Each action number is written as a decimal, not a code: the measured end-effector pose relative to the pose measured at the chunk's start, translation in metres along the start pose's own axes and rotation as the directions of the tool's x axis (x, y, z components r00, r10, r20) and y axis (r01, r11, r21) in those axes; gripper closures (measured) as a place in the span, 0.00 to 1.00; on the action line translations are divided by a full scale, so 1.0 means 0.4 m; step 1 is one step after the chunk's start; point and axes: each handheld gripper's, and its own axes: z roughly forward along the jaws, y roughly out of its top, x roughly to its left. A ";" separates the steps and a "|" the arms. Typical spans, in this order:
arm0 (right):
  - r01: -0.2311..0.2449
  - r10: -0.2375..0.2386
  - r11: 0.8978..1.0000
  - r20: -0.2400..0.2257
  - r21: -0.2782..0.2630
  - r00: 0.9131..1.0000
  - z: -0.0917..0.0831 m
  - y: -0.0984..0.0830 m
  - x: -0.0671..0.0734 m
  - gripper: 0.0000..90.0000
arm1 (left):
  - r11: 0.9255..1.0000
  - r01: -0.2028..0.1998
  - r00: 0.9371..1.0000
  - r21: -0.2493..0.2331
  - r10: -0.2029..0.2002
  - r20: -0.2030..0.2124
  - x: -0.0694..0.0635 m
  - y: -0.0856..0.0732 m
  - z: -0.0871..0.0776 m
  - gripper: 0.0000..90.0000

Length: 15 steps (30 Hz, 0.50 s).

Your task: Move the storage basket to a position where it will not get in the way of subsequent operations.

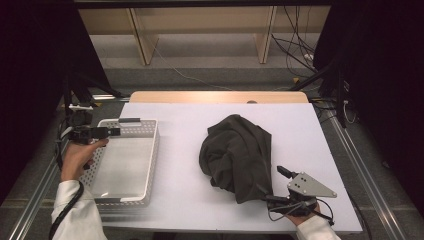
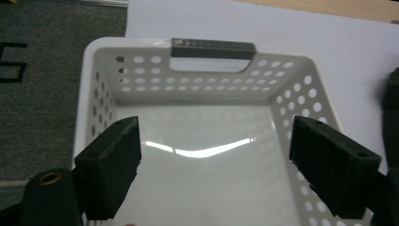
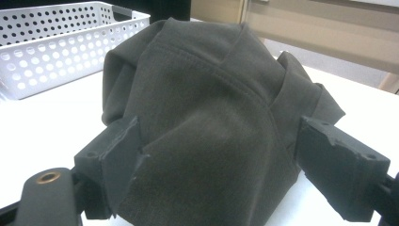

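A dark, crumpled cloth (image 1: 237, 150) lies in a heap on the white table, right of centre. My right gripper (image 1: 276, 183) is at its near right edge. In the right gripper view the jaws stand wide apart, and the right gripper (image 3: 221, 160) is open with the cloth (image 3: 211, 94) bulging between them. A white perforated basket (image 1: 151, 150) with a dark handle sits at the table's left. My left gripper (image 1: 116, 131) hovers over the basket's far left corner. That left gripper (image 2: 214, 160) is open, with nothing between its jaws above the basket's (image 2: 197, 84) bare shiny floor.
The white table top (image 1: 180, 165) stretches between basket and cloth. The table's near edge runs just behind my right hand. Metal frame rails (image 1: 360, 170) line both sides, with dark stands at the back corners. Wooden shelving (image 1: 200, 30) and loose cables (image 1: 295, 50) lie beyond the far edge.
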 end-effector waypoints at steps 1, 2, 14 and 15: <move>0.000 0.000 1.000 0.000 0.000 1.000 0.000 0.000 -0.001 0.19 | 1.000 0.003 1.000 0.009 -0.003 -0.010 0.005 -0.001 -0.001 0.21; 0.000 0.000 1.000 0.001 0.001 1.000 0.000 -0.001 -0.002 0.19 | 1.000 0.001 1.000 0.015 -0.001 -0.023 0.011 -0.003 -0.001 0.22; 0.001 -0.001 1.000 0.000 0.001 1.000 0.000 0.000 0.000 0.19 | 0.997 0.026 0.991 0.073 -0.017 -0.131 0.080 -0.026 -0.015 0.47; 0.002 -0.002 1.000 0.001 0.002 1.000 0.000 0.000 0.000 0.19 | 0.996 0.035 0.989 0.080 -0.023 -0.146 0.084 -0.029 -0.014 0.50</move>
